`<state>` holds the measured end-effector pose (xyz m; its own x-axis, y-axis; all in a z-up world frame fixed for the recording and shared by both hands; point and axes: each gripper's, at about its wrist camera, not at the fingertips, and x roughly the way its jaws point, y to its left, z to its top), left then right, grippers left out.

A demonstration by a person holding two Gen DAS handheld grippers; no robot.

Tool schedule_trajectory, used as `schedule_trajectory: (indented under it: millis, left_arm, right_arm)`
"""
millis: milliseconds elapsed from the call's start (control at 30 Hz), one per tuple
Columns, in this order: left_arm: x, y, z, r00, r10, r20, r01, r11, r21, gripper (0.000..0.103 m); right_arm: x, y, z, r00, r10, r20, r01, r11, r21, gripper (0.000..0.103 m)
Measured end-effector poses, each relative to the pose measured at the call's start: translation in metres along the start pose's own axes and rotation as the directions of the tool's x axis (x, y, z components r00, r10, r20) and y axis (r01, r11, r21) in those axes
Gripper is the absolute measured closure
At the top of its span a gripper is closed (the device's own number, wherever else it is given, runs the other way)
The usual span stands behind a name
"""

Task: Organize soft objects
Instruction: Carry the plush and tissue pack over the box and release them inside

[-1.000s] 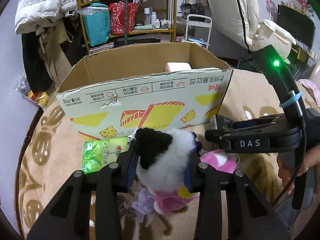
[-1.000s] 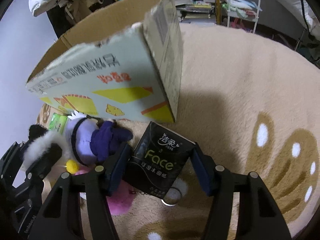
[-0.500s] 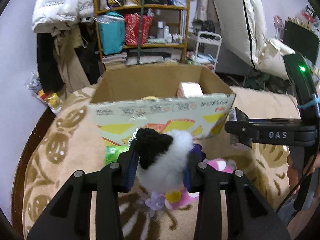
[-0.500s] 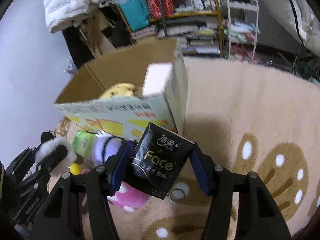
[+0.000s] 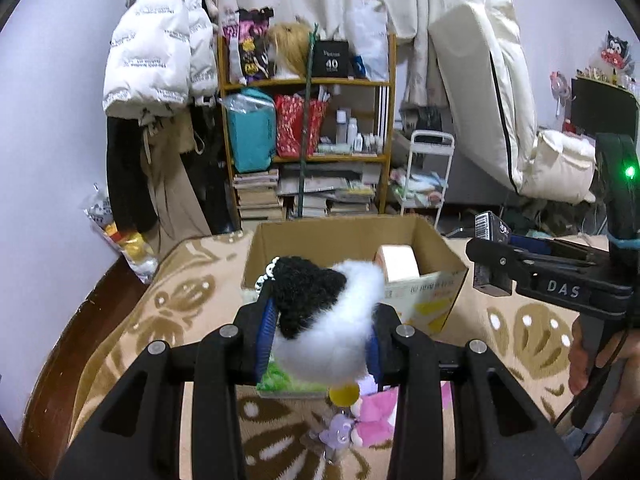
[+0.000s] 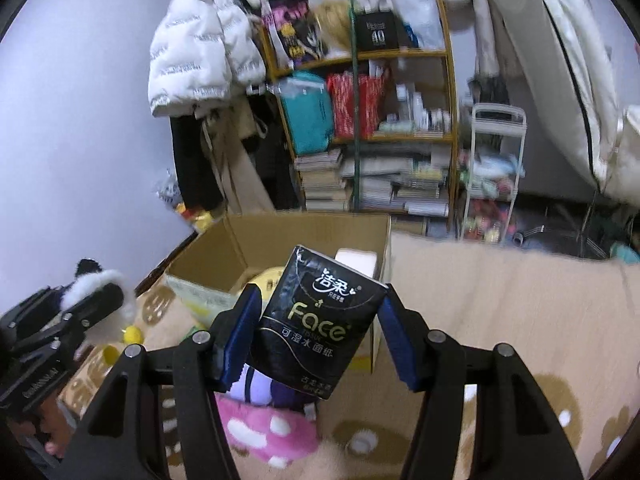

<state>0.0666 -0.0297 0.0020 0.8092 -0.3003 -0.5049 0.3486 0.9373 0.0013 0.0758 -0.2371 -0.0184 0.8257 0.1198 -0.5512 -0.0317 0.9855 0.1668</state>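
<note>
My left gripper is shut on a fluffy black-and-white plush, held in the air in front of an open cardboard box. A yellow pompom hangs below the plush. My right gripper is shut on a black tissue pack marked "Face", lifted above the near side of the same cardboard box. Inside the box lie a white pack and a yellow soft thing. On the rug stay a pink plush, a purple plush and a green pack.
A beige patterned rug covers the raised surface, whose dark wooden edge runs along the left. Behind stand a crowded shelf, hanging coats, a white cart and a leaning mattress. A hand holds the right gripper's handle.
Both grippers have risen and tilted up with their loads; the box now sits lower in both views and its inside shows. The plush and the tissue pack stay gripped.
</note>
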Motion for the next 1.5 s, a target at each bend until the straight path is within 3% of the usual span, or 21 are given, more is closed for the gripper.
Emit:
schedule_trajectory:
  millis: [233, 600, 667, 900, 1133, 1333, 1367, 1433, 1500]
  left_arm:
    - [-0.005, -0.001, 0.014, 0.996, 0.039, 0.075, -0.042, 0.998, 0.045, 0.067]
    - [0.013, 0.0, 0.04, 0.987, 0.024, 0.157, -0.032, 0.998, 0.05, 0.067]
    - [0.021, 0.001, 0.044, 0.988, 0.022, 0.154, -0.029, 0.999, 0.041, 0.067]
    - [0.052, 0.002, 0.051, 0.992, 0.03, 0.123, -0.037, 0.998, 0.056, 0.067]
    - [0.097, 0.013, 0.039, 0.999, 0.028, -0.019, -0.028, 1.0, -0.001, 0.066]
    - [0.106, 0.012, 0.037, 0.999, -0.017, -0.04, 0.016, 1.0, -0.023, 0.065]
    - [0.107, 0.011, 0.038, 0.999, -0.019, -0.042, 0.018, 1.0, -0.017, 0.064]
    - [0.107, 0.008, 0.037, 0.999, -0.01, -0.041, 0.01, 1.0, -0.009, 0.049]
    - [0.103, 0.006, 0.035, 1.0, 0.014, -0.018, -0.014, 1.0, 0.002, 0.046]
  right_arm:
    - [-0.005, 0.011, 0.021, 0.995, -0.029, 0.1, 0.037, 0.996, -0.079, 0.04]
    - [0.005, 0.013, 0.04, 0.987, -0.019, 0.159, 0.036, 0.994, -0.106, 0.042]
    - [0.008, 0.013, 0.043, 0.986, -0.011, 0.164, 0.029, 0.994, -0.108, 0.051]
    - [0.036, 0.007, 0.044, 0.992, -0.001, 0.126, 0.016, 0.993, -0.114, 0.058]
    - [0.055, -0.014, 0.041, 0.995, 0.055, 0.079, -0.053, 0.998, -0.026, 0.058]
    - [0.064, -0.024, 0.038, 0.996, 0.08, 0.042, -0.081, 0.996, 0.023, 0.058]
    - [0.065, -0.026, 0.037, 0.996, 0.087, 0.036, -0.088, 0.996, 0.03, 0.058]
    - [0.066, -0.026, 0.036, 0.995, 0.093, 0.03, -0.094, 0.995, 0.039, 0.058]
    - [0.065, -0.025, 0.035, 0.995, 0.095, 0.024, -0.096, 0.995, 0.037, 0.058]
